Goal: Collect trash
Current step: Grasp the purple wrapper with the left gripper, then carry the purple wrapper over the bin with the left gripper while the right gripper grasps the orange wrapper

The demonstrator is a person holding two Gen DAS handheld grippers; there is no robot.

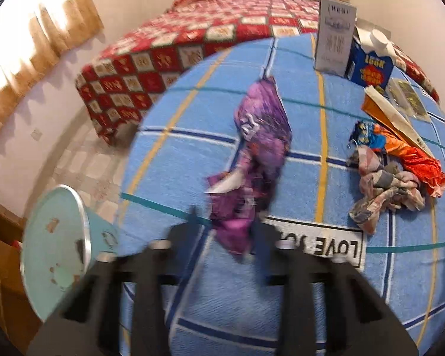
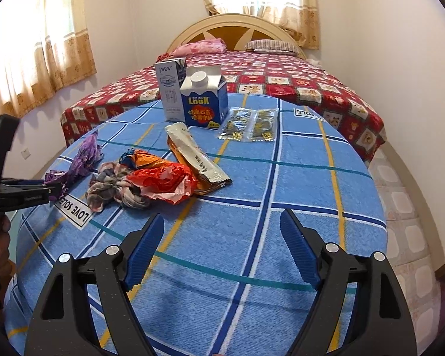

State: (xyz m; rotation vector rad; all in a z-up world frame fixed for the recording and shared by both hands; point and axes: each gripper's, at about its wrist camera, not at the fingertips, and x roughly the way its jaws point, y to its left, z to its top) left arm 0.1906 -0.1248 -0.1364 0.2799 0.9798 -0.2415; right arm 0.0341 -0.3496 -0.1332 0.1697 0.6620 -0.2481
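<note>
Counting two cartons [image 2: 190, 95], two sachets [image 2: 247, 124], four wrappers [image 2: 163, 181].

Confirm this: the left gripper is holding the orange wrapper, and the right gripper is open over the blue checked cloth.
Not quite. The left gripper is shut on the purple wrapper, not the orange one; both wrist views show it. The orange wrapper lies on the blue checked cloth beside the crumpled rag. The right gripper is indeed open over the cloth.
</note>
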